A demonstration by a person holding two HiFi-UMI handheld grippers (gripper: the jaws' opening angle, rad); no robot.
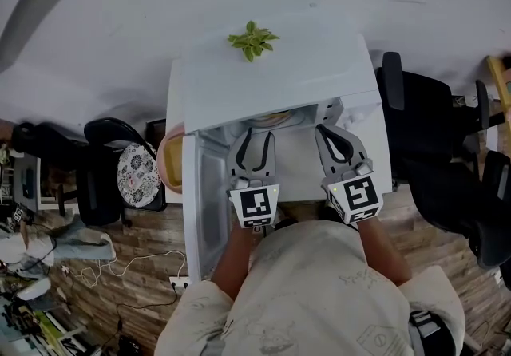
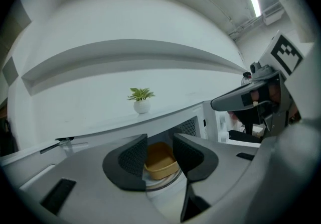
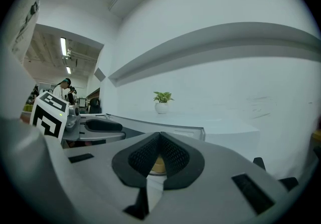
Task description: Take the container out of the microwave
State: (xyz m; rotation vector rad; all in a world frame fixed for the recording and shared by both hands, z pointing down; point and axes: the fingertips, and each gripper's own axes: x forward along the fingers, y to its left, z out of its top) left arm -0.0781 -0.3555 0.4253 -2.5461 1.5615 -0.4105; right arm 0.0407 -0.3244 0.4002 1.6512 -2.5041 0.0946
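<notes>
Left gripper view: container sits untouched inside the open microwave. My left gripper is parted, my right gripper pinched together, empty.

A potted plant stands on the microwave.

A potted plant is set on the microwave, toward its far edge. The container is seated inside. The left gripper and right gripper are placed side by side near the opening. The door is swung out at the left.
</notes>
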